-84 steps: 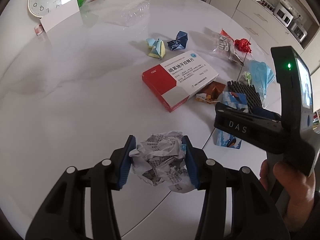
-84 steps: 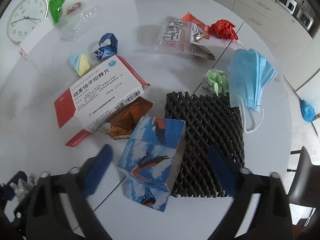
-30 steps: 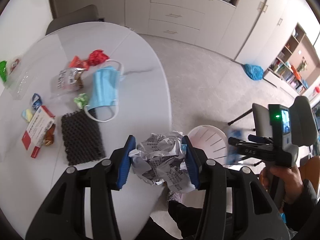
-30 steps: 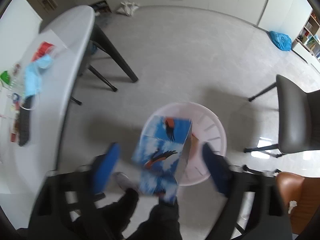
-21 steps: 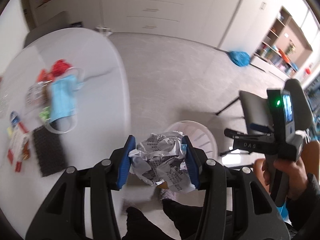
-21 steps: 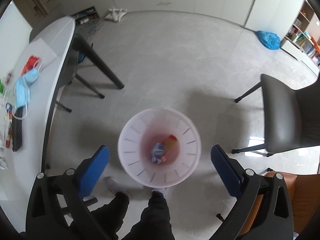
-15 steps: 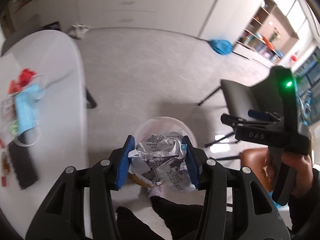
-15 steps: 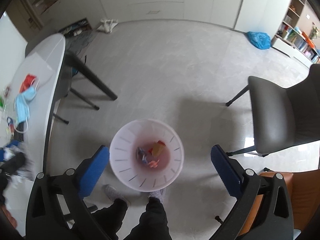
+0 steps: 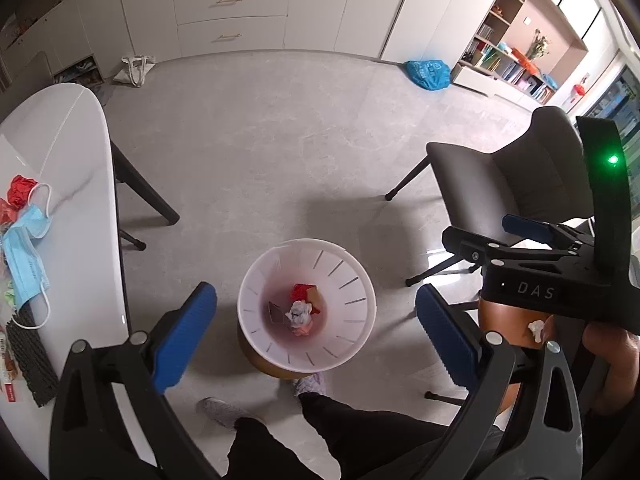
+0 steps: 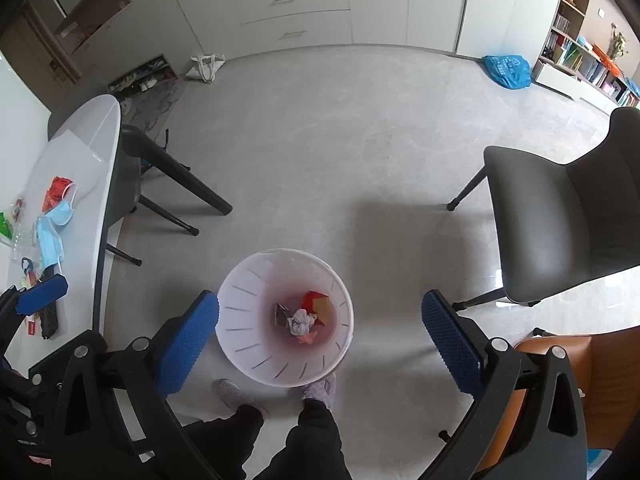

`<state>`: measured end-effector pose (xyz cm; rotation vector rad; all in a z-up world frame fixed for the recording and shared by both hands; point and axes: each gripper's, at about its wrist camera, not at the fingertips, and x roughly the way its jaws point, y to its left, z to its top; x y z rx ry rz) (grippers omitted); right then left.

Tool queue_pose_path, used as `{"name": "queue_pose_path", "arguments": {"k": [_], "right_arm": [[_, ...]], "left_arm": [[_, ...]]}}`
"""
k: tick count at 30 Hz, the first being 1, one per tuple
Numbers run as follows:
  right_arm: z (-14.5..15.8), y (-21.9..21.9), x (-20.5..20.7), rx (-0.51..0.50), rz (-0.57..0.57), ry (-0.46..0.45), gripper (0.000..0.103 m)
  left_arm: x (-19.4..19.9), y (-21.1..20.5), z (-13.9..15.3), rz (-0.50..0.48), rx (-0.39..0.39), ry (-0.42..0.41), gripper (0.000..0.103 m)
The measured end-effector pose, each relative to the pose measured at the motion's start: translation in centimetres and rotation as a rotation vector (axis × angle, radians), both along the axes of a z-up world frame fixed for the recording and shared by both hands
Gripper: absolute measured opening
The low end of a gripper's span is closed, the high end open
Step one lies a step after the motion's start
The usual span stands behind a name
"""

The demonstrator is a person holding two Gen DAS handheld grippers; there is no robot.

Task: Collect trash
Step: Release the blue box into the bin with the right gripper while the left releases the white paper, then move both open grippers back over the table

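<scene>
While we hold both tools pointing down at the floor, our left gripper [image 9: 316, 336] hangs over the white bin [image 9: 256, 280] with its blue pads spread wide and nothing between them. Our right gripper [image 10: 320, 334] is also splayed and empty above that bin, and our right hand [image 9: 608, 360] grips its handle. A crumpled paper ball [image 10: 300, 322] lies at the bin's bottom among red scraps. More trash, including a blue mask [image 9: 26, 256], sits on the white table [image 9: 92, 240] to our left.
</scene>
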<state>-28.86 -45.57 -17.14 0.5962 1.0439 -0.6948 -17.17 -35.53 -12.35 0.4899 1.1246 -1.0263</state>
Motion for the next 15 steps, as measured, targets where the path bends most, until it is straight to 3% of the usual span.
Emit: {"name": "queue_pose_path", "arguments": {"k": [15], "right_arm": [[0.1, 0.3, 1.2, 0.003, 0.026, -0.008, 0.1]], "left_arm": [[1.3, 1.0, 0.1, 0.041, -0.001, -0.001, 0.095]]}}
